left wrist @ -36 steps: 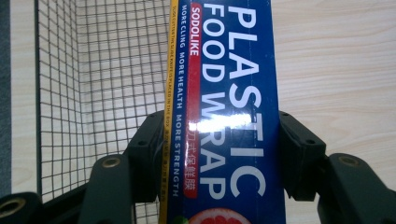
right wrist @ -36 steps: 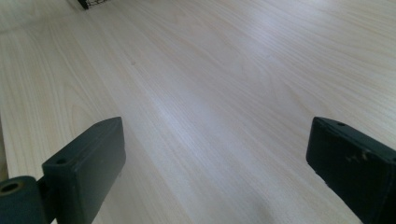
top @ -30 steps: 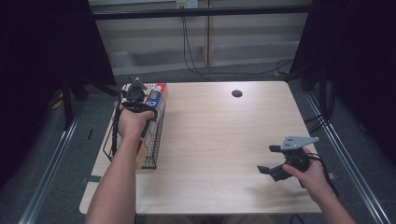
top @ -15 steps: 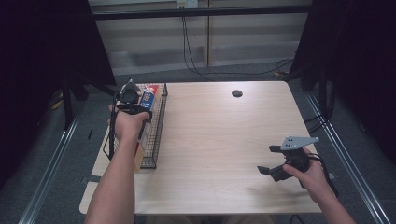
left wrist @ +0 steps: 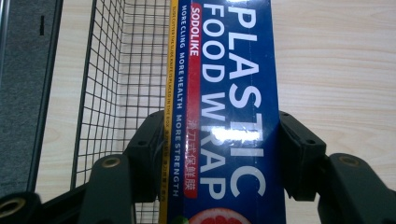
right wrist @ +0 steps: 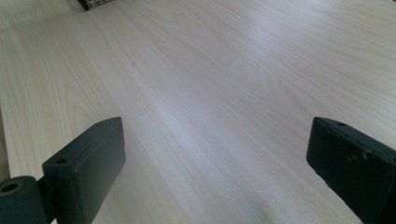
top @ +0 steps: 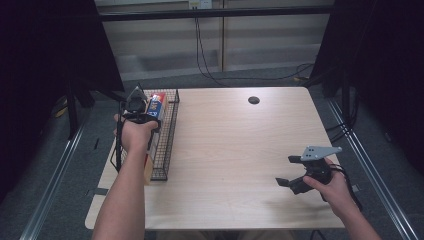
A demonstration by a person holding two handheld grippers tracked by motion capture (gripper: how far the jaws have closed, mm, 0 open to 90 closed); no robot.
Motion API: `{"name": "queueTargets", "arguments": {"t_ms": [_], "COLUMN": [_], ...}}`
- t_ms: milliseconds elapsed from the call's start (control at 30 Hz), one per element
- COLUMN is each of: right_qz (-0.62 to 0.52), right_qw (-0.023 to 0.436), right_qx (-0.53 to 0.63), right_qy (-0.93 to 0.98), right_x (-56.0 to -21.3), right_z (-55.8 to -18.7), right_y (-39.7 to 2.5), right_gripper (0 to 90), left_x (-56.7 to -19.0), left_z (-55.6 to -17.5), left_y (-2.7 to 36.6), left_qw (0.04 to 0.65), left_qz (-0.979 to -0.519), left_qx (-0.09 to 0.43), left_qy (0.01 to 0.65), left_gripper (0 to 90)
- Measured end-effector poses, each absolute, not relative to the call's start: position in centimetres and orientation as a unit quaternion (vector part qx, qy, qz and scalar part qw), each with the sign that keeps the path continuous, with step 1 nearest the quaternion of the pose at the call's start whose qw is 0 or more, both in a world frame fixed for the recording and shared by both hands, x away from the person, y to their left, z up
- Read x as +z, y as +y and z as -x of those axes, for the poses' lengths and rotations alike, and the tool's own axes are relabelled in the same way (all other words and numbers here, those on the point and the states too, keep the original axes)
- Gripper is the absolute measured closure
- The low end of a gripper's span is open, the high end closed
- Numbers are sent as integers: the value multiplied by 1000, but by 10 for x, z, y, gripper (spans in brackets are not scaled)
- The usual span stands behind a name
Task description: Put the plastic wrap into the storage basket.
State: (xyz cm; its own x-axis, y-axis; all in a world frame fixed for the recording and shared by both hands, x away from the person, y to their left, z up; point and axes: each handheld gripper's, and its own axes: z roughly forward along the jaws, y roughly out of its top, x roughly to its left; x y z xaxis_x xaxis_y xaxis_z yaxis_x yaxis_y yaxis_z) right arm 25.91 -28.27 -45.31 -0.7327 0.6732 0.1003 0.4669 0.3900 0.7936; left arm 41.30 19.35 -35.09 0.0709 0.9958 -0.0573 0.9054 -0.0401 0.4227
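Blue and glossy, the box [left wrist: 224, 116] you held carried big white capitals reading "PLASTIC FOOD WRAP", with only part of the first letter cut off at the top edge. A red strip beside them bore "SODOLIKE" in white above some Chinese characters, and along the dark edge ran "MORE CLING MORE HEALTH MORE STRENGTH". A yellow stripe with tiny black print followed the box's side, too small to read in full, and a slice of pink fruit peeked in at the bottom. Your left gripper [left wrist: 219, 158] was clamped across that box, one black jaw pressed on each long side. From above, you held it over the far end of the black wire basket [top: 167, 145] at the table's [top: 240, 140] left edge, the box [top: 154, 109] sitting partly inside the mesh. Your right gripper [top: 295, 172] rested low over the bare wood near the front right corner, well apart from the basket, its jaws spread wide with nothing between them.
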Motion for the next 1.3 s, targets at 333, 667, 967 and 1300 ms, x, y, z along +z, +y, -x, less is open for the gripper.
{"name": "queueTargets", "arguments": {"t_ms": [333, 667, 967, 1300], "right_qz": [-345, -343, -343, -342], "right_qw": [120, 120, 119, 119], "right_qx": [431, 432, 430, 429], "right_qy": [825, 826, 826, 827], "right_x": [-453, -454, -454, -454], "right_z": [-259, -260, -260, -260], "right_y": [-283, -282, -283, -282], "right_gripper": [43, 42, 43, 43], "left_x": [-357, -364, -368, -376], "left_z": [-413, -412, -413, -415], "left_y": [197, 200, 201, 201], "left_qw": [175, 169, 167, 162], "left_qz": [-704, -701, -699, -689], "left_qx": [120, 112, 105, 97], "left_qy": [678, 683, 688, 700], "left_gripper": [426, 425, 424, 423]}}
